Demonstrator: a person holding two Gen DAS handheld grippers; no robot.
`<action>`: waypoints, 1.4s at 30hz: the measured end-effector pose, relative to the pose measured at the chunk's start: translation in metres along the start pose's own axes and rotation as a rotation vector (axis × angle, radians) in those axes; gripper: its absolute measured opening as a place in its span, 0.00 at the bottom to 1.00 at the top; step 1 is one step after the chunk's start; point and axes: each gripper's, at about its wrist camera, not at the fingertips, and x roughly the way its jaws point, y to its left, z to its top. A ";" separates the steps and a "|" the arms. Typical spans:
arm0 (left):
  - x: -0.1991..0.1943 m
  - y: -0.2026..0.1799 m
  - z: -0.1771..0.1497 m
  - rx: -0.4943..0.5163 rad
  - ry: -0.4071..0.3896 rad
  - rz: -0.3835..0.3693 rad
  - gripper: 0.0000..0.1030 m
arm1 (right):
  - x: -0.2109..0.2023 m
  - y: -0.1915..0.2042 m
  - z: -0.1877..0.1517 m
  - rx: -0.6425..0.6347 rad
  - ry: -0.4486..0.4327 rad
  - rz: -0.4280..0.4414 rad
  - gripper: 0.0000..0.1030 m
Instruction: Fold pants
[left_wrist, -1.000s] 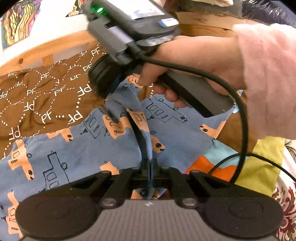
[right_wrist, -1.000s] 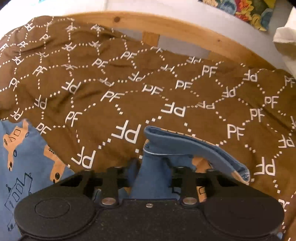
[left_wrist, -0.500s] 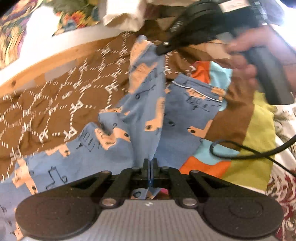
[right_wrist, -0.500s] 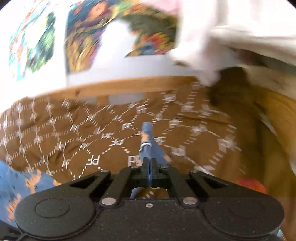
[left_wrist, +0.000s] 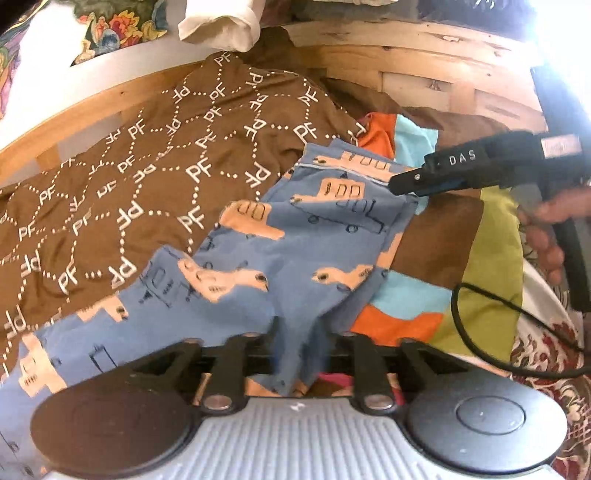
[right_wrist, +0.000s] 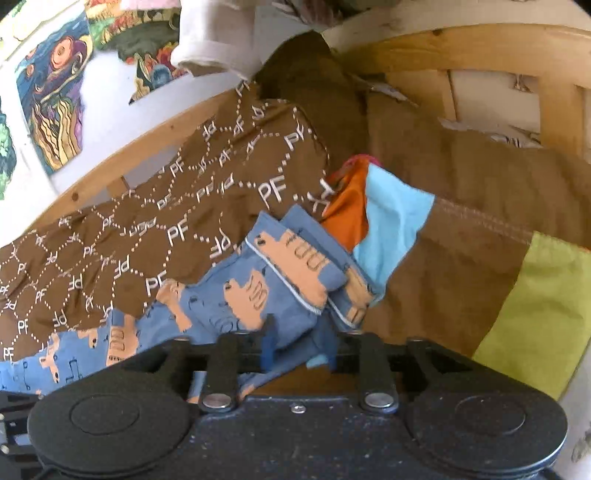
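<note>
Brown "PF" bedspread (left_wrist: 155, 192) under blue pants (left_wrist: 280, 258); "DAS" right gripper (left_wrist: 406, 184), jaws parted, fabric between.

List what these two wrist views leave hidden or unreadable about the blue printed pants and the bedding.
- Blue printed pants: in the left wrist view, the lower end is cut off by the left edge and by the left gripper body.
- Pants fabric between the right gripper jaws: in the right wrist view, the gripper body hides how it lies below.
- Colour-block patchwork cloth: partly covered by the pants; its full extent is unseen.
- Upper right corner, left wrist view: washed out by glare.
</note>
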 end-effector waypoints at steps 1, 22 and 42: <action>-0.001 0.002 0.003 0.006 -0.005 0.000 0.56 | 0.001 -0.001 0.000 0.005 -0.009 0.013 0.49; 0.133 0.009 0.175 0.205 0.136 -0.064 0.68 | 0.002 -0.033 -0.001 0.190 -0.070 0.157 0.63; 0.175 0.007 0.182 0.047 0.203 -0.109 0.10 | 0.018 -0.033 -0.004 0.212 -0.073 0.110 0.14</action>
